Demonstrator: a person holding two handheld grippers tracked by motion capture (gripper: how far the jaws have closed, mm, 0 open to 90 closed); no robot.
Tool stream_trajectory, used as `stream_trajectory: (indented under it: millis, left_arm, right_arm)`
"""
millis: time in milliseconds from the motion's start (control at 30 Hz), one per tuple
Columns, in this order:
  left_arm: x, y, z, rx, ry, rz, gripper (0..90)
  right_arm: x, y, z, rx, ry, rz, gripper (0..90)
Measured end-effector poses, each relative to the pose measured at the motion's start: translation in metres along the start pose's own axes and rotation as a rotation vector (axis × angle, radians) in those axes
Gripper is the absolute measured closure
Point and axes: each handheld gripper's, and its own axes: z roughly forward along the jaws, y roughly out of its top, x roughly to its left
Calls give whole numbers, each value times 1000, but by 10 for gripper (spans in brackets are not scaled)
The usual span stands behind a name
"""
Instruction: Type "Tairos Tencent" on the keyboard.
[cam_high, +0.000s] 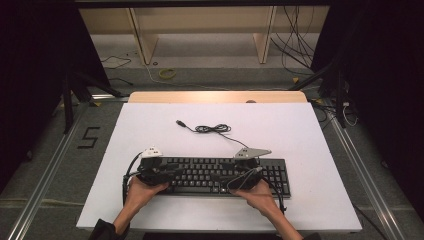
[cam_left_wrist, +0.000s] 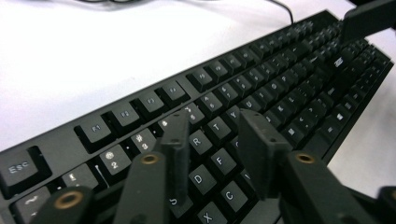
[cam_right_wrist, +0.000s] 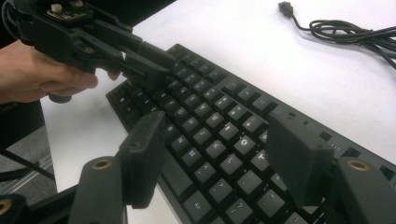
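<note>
The left gripper (cam_high: 167, 173) is being held low over the left half of a black keyboard (cam_high: 220, 175), jaws parted a bit with nothing being pinched between them. In the left gripper view the fingertips (cam_left_wrist: 175, 140) are being hovered right above the letter keys, around R, T, D and F, and whether a key is actually being touched can't be told. The right gripper (cam_high: 250, 172) is being held over the right half of the keyboard, jaws spread wide with only keys showing between them in the right gripper view, so nothing is being gripped there either. Each gripper is being carried by a hand: the left hand (cam_high: 142, 192) and the right hand (cam_high: 257, 195) are coming in from the near edge.

The keyboard itself is lying flat near the front of the white table (cam_high: 150, 125), long side running left to right. Its black cable (cam_high: 215, 129) is trailing off the back edge, bunched in a loose tangle farther out on the table, with the USB plug (cam_high: 179, 122) lying unplugged at the end.
</note>
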Motion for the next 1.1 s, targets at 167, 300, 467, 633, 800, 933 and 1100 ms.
stream_trajectory:
  millis: [167,300,467,633,800,933,1100]
  left_arm:
    - [0,1,4,23,7,19,740]
    - [-1,3,7,46,11,40,803]
    - [-2,3,12,78,24,53,867]
    - [-2,4,14,88,29,62,890]
    - [-2,4,16,92,31,64,890]
    - [-2,5,17,89,35,62,890]
    - [-1,5,18,89,37,62,891]
  right_arm:
    - [0,-1,-1,2,0,2,387]
    - [0,-1,-1,2,1,1,387]
    - [0,-1,-1,3,2,0,388]
    - [0,-1,-2,-2,1,-2,389]
    - [0,-1,-2,-1,0,-3,389]
    - [0,-1,-2,-2,1,-2,391]
    - [0,-1,-2,-1,-1,-3,391]
